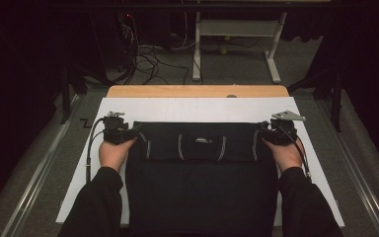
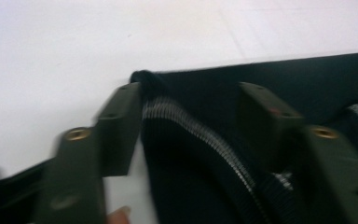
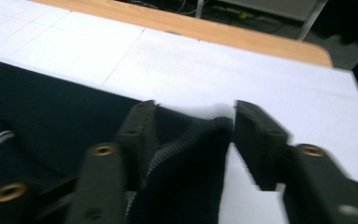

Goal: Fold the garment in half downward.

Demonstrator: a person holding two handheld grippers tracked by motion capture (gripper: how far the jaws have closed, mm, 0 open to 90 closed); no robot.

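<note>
Sweater (image 1: 200, 163): black knit, grey stripes, folded flat.

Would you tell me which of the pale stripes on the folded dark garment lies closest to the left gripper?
The leftmost stripe, at the garment's left end beside the left gripper; the other three stripes lie farther right, toward the right gripper.

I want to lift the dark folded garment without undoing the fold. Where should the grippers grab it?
Best at the ribbed corners of the dark garment, along the folded far edge, left gripper and right gripper each coming inward from its own side; the bunched corners stand up off the white board.
</note>
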